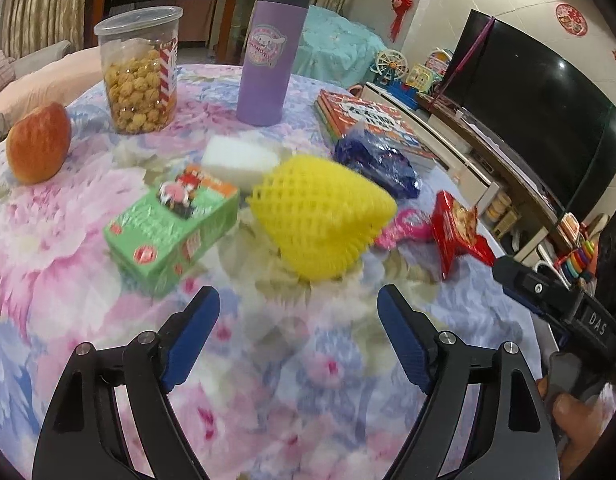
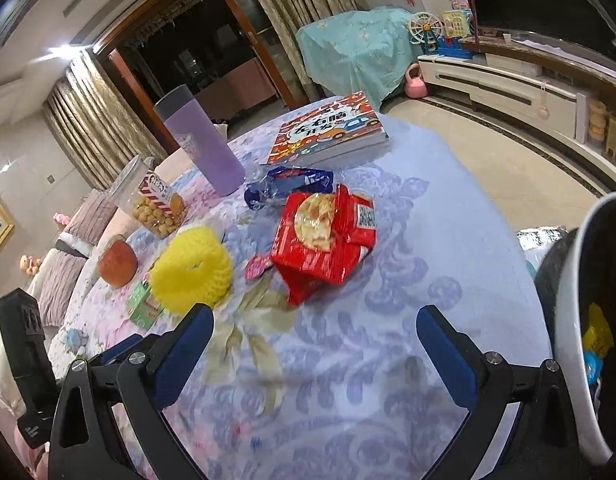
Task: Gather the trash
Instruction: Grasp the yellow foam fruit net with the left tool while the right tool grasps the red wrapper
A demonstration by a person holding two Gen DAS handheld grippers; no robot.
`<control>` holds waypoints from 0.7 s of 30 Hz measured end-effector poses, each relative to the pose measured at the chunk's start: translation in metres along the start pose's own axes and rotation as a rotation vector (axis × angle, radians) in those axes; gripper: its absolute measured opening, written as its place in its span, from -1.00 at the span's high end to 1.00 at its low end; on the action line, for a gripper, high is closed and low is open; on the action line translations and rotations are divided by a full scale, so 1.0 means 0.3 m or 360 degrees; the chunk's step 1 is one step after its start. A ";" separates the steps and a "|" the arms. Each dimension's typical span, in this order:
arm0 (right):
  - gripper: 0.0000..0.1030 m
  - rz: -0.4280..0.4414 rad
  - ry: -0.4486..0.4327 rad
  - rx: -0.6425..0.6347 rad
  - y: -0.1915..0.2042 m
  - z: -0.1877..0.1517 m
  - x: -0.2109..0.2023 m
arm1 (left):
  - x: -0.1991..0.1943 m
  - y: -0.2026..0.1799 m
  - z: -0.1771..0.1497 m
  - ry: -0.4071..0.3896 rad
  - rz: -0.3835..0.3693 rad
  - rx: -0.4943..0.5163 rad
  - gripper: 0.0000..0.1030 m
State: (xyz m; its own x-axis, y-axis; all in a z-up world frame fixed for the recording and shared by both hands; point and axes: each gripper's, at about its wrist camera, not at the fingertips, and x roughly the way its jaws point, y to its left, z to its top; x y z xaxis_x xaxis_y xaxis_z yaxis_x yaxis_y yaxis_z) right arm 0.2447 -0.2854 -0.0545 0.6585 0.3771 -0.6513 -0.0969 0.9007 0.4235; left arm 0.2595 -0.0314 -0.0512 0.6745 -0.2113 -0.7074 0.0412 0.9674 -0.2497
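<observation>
A flowered table holds uncollected trash: a yellow foam net, red snack wrapper, blue wrapper and small pink wrapper. Both the left gripper and right gripper hover with jaws apart, holding nothing. A white bin at the table's right edge already contains a few scraps, so most collecting appears to remain

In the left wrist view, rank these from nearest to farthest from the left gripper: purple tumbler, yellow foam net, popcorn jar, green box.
1. Yellow foam net, just ahead of the left gripper, slightly right.
2. Green box, ahead to the left; close to the net's range, but a little farther.
3. Purple tumbler and popcorn jar, both at the far edge; too close to call.
</observation>
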 end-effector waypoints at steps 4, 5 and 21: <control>-0.98 0.0030 0.0025 0.0020 -0.019 0.026 0.049 | 0.031 -0.003 0.041 -0.0019 0.0020 0.0011 -0.62; -0.98 0.0026 0.0026 0.0028 -0.026 0.031 0.059 | 0.038 -0.005 0.049 -0.0023 0.0024 0.0012 -0.62; 0.42 0.0048 0.0023 0.0011 -0.044 0.057 0.121 | 0.059 -0.054 0.032 -0.0006 0.0012 0.0159 0.73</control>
State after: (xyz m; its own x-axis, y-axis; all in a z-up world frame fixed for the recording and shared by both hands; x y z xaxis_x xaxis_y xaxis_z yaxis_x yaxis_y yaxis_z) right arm 0.2827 -0.2875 -0.0730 0.6446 0.4069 -0.6473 -0.1112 0.8875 0.4472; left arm 0.2779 -0.0496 -0.0532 0.6781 -0.2034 -0.7063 0.1092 0.9781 -0.1769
